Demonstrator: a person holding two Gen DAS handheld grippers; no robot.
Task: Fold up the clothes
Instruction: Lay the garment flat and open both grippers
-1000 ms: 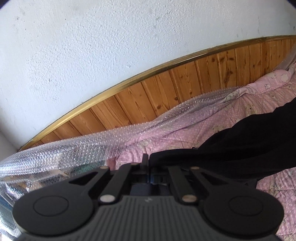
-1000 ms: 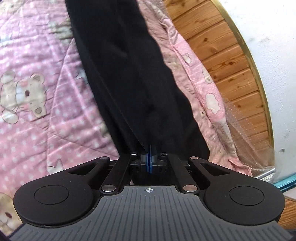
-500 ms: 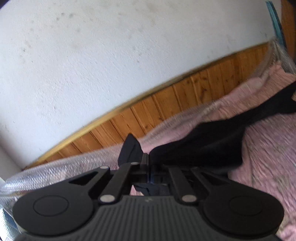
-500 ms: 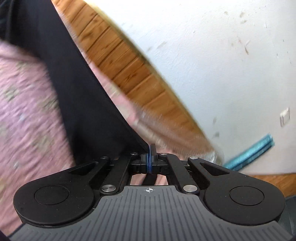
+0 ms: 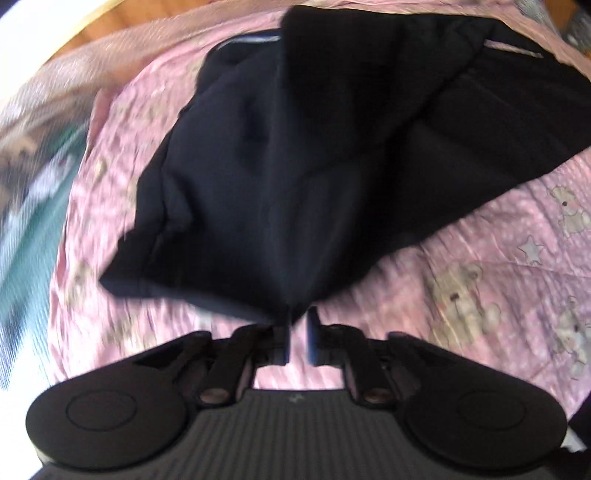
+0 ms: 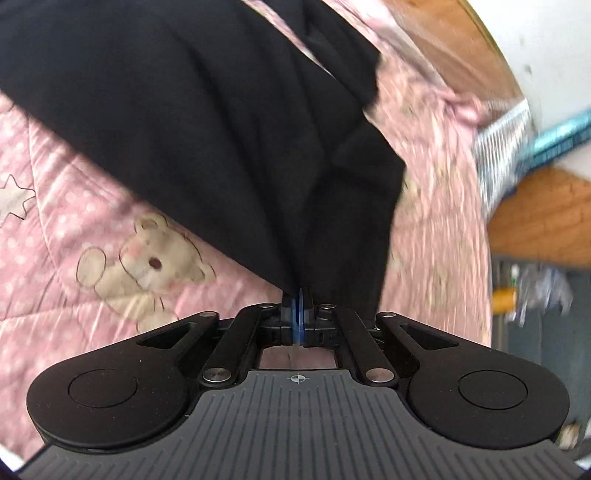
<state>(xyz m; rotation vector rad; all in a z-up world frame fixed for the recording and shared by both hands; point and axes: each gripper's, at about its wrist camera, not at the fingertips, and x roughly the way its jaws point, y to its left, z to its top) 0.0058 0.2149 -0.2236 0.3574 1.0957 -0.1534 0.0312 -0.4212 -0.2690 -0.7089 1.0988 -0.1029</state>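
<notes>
Bed: a pink quilt point(image 5: 480, 266) printed with teddy bears and stars fills most of both views; in the right wrist view it shows at point(image 6: 92, 229), with one bear at centre left.
Black garment: a large dark piece of clothing point(image 5: 295, 155) lies spread on the quilt across the upper and middle part of the left wrist view, one layer doubled over another, a pale stripe along its top right edge. In the right wrist view the same cloth point(image 6: 192, 110) runs from the upper left down to the centre.
Headboard: wooden boards point(image 6: 443, 33) curve along the upper right of the right wrist view, with white wall beyond; the left wrist view shows only a sliver at its top left.
Side clutter: blurred teal and clear wrapping at the right edge of the right wrist view, too smeared to name.
Left claw: point(image 5: 297, 334) at lower centre, its jaws have just been opening and stand slightly apart; the garment's lowest corner sits right at the tips, and the gap between the pads shows pink quilt, so nothing is pinched.
Right claw: point(image 6: 298, 314) at lower centre, jaws pressed nearly together, gripping a fold of the black garment that rises straight from the blue pads.
</notes>
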